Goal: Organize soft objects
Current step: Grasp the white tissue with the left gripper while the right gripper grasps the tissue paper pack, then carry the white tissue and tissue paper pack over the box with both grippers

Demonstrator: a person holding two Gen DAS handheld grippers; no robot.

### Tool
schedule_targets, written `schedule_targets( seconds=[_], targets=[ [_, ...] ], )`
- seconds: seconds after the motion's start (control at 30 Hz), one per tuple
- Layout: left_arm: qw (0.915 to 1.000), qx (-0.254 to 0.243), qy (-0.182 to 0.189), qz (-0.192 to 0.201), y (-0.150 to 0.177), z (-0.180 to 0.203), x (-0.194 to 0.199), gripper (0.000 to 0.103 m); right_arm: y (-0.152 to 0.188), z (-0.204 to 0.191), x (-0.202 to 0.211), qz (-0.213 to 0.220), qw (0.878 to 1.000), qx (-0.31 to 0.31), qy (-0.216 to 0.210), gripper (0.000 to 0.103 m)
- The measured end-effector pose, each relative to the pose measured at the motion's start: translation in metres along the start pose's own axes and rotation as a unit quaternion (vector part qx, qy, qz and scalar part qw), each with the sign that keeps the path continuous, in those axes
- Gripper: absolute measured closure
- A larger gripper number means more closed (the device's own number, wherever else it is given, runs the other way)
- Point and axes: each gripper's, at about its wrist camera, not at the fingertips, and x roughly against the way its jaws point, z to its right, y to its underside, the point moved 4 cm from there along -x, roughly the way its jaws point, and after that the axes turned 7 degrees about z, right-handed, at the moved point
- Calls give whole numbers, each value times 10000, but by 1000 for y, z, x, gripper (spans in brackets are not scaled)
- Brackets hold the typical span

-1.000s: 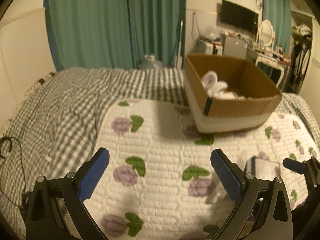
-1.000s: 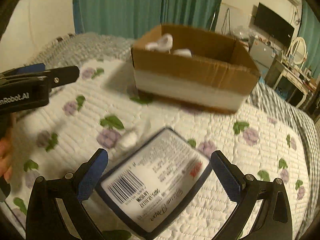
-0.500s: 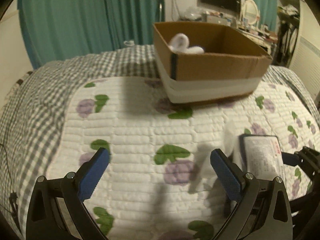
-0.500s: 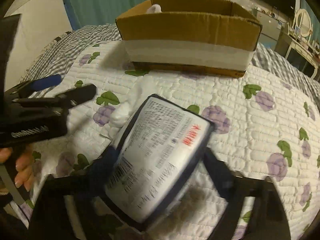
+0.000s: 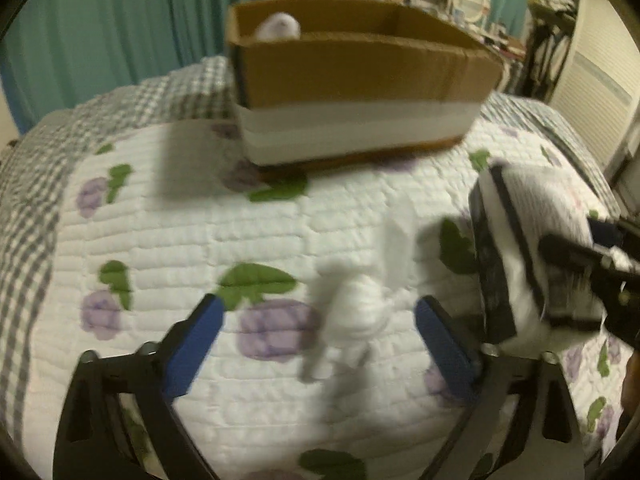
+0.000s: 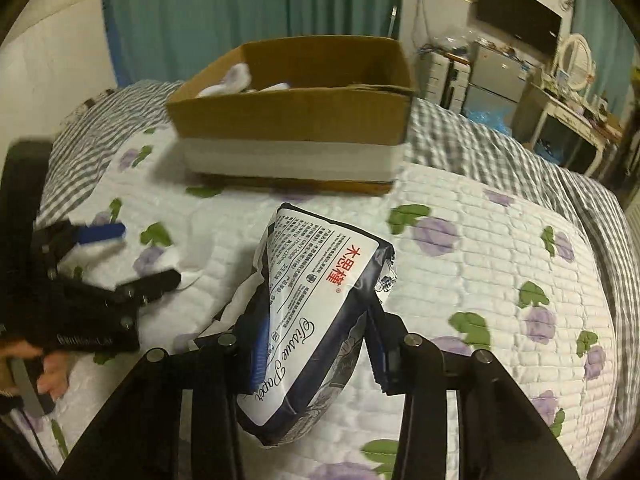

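Observation:
A white crumpled tissue [image 5: 352, 316] lies on the floral quilt [image 5: 200, 240], between the blue pads of my left gripper [image 5: 318, 312]. Its jaws are closing but stand clear of the tissue on both sides. My right gripper [image 6: 318, 344] is closing on a tissue pack [image 6: 320, 292] with a dark blue border, and its pads dent the pack's sides. The left wrist view shows the same pack [image 5: 516, 248] raised at the right. A cardboard box [image 5: 360, 80] with a white lower band stands behind, with white soft things [image 6: 236, 76] inside.
A grey check blanket [image 6: 80, 140] covers the bed around the quilt. Teal curtains [image 6: 240, 0] hang behind the box. A dresser with a round mirror [image 6: 576, 60], a wall screen and cluttered furniture stand to the right of the bed. A person's hand [image 6: 52, 372] holds the left gripper.
The right jaws came together on the tissue pack, which now stands tilted up off the quilt. The left gripper dropped and moved forward, bringing the white tissue between its pads.

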Motion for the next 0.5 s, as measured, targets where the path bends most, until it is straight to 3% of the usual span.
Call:
schedule_targets(
  seconds=[0.07,0.13,0.17,0.23,0.5],
  targets=[
    [9999,-58,-98,-112,4,4,-9,21,-1,5,0,8,10000,-42,27,62],
    [9996,-96,-130,-249,8,8,-16,52,0,7,1,22,10000,-69,32,62],
    [9995,-102,-95,-266,10,10,-18,54,1,7,1,31,10000,-90,26,62],
    [9996,-169,-36,-215,12,13,-16,72,2,5,1,39,9999,-105,11,62],
    [9997,-237,-49,24,10,14,4,76,0,-8,11,203,9994,-152,-237,62]
  ],
)
